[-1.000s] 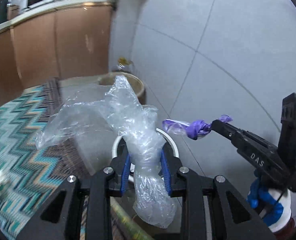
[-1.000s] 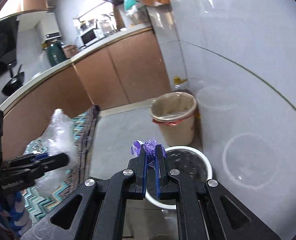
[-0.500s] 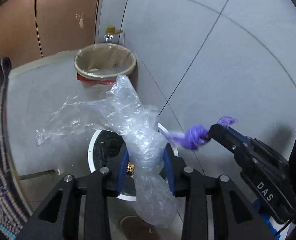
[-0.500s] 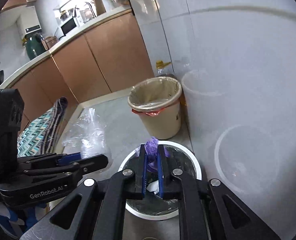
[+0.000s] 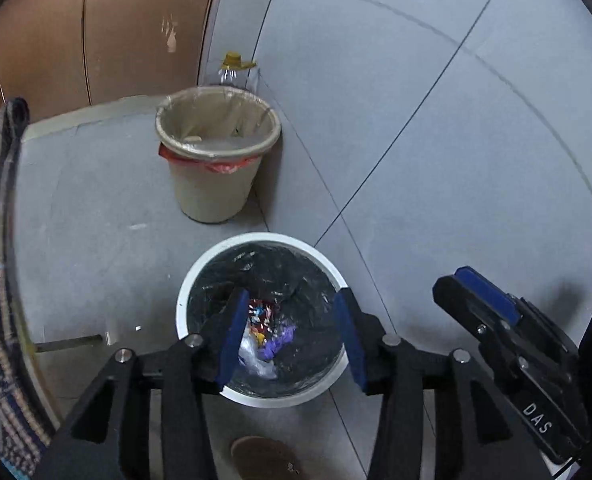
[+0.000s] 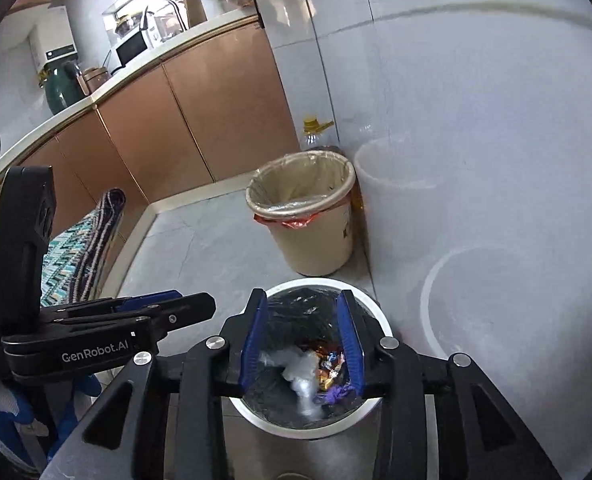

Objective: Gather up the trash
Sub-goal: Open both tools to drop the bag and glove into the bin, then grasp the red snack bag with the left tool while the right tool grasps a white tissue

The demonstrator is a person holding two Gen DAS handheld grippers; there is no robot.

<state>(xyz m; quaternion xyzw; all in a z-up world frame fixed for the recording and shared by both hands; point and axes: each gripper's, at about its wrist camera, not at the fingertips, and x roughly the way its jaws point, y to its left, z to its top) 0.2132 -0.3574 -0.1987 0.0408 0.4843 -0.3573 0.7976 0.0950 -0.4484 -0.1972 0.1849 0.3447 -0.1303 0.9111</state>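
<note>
Both claws hang over a round white plastic bin lined with a black bag [image 5: 262,396], which sits low in the centre of both wrist views on a pale grey tiled floor [image 5: 96,240]. The left gripper [image 5: 292,332] is spread wide with nothing between its blue-padded fingers; the right gripper [image 6: 302,340] is likewise released and empty, its blue pads framing the bin's mouth.

The trash lies at the bottom of the black liner: a crumpled clear plastic film [image 6: 302,372], a small knotted purple plastic scrap [image 5: 278,342] just beside it, and shiny coloured sweet wrappers [image 6: 330,362] touching both. In the left view the right claw shows at the lower right edge, marked "DAS"; in the right view the left claw crosses the lower left, lettered "GenRobot.AI".

Behind the white bin, toward the middle of each frame, stands a beige plastic bin with a clear liner and a red bag edge under its rim [image 5: 216,160], close against a glossy pale grey tiled wall [image 5: 456,120] that fills the right side. A clear bottle with a yellow cap [image 6: 316,136] stands behind it in the corner. Brown cabinet fronts [image 6: 200,120] under a light countertop curve across the upper left of the right view, with a white microwave [image 6: 134,48] and a dark green jar [image 6: 62,90] on top. A zigzag-patterned teal and dark woven rug [image 6: 82,256] lies at the left edge.
</note>
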